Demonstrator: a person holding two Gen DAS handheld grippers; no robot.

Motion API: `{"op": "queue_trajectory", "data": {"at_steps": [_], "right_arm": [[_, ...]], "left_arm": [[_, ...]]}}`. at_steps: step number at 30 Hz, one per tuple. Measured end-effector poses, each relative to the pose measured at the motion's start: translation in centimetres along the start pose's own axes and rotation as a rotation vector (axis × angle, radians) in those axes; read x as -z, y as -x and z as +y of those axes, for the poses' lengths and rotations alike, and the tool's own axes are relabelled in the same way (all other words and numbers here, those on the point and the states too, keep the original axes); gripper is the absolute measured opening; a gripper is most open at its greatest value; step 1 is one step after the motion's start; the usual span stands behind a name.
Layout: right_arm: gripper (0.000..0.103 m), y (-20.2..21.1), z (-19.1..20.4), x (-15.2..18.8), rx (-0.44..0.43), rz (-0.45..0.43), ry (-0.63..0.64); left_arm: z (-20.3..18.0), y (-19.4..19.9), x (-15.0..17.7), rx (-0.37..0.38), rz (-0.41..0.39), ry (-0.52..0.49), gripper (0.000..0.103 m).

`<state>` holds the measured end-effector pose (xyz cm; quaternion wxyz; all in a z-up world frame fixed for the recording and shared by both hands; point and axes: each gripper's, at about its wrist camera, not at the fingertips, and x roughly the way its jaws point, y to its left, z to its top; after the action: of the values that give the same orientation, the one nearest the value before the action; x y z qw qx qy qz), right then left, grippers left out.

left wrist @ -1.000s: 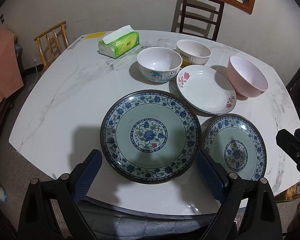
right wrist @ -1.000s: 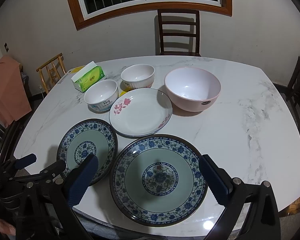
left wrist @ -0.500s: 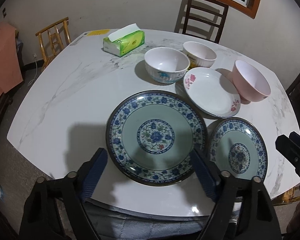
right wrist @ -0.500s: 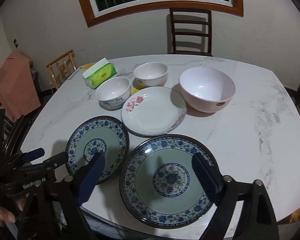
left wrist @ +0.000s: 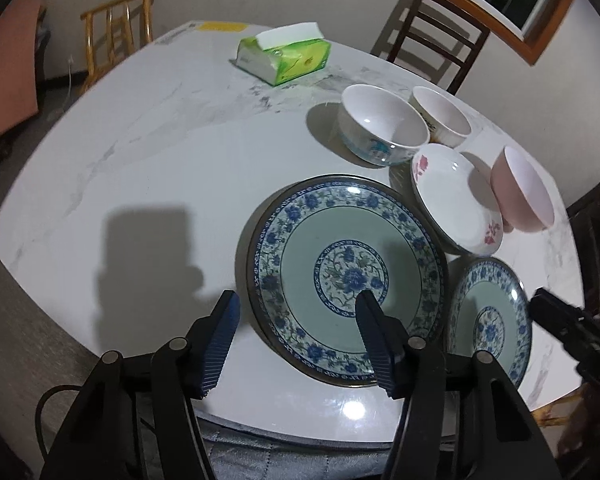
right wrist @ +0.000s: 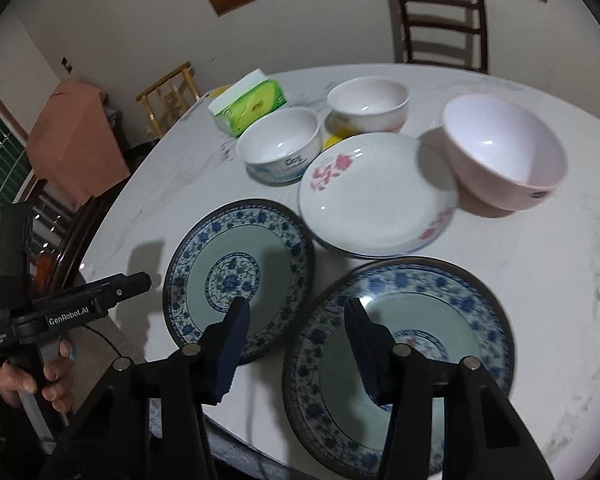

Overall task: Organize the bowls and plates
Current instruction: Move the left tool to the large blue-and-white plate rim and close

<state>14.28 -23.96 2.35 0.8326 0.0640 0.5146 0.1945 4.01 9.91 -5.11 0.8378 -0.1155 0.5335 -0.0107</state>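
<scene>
Two blue-patterned plates lie at the table's near edge. In the left wrist view they show as a large one (left wrist: 346, 276) and a small one (left wrist: 490, 316). My left gripper (left wrist: 296, 340) is open and empty, its jaws astride the large-looking plate's near-left rim. In the right wrist view my right gripper (right wrist: 296, 344) is open and empty, its jaws astride the near-left rim of the right plate (right wrist: 400, 356), with the left plate (right wrist: 238, 272) beside it. A white flowered plate (right wrist: 374, 196), two white bowls (right wrist: 280, 148) (right wrist: 368, 102) and a pink bowl (right wrist: 500, 156) stand behind.
A green tissue box (left wrist: 284, 56) sits at the far left of the white marble table (left wrist: 160, 152). Wooden chairs (left wrist: 432, 32) stand around it. The left gripper's body and the hand holding it (right wrist: 52, 320) show at the left of the right wrist view.
Both grippers have narrowed their jaws and shifted left and down toward the plates' near-left rims. Both views tilted. No dish has moved.
</scene>
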Motion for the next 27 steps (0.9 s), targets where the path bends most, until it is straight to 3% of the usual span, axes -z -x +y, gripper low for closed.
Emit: {"op": "queue_trajectory", "data": {"at_steps": [8,18,27], "right_arm": [[0.05,-3.4,-0.4,-1.7,-0.036,0.105,-0.028],[0.044,-7.6,-1.2,-3.5,-0.041,0.187,-0.043],[0.034,-9.8,-1.5,-4.0,-0.037,0.21,-0.012]], "left_arm": [[2.6,-2.5,-1.4,0.071,0.087,0.079,0.055],[4.3,-5.0,-1.8,0.095,0.144,0.118,0.055],[5.3,-6.2,-1.6,0.118,0.162,0.123,0.041]]}}
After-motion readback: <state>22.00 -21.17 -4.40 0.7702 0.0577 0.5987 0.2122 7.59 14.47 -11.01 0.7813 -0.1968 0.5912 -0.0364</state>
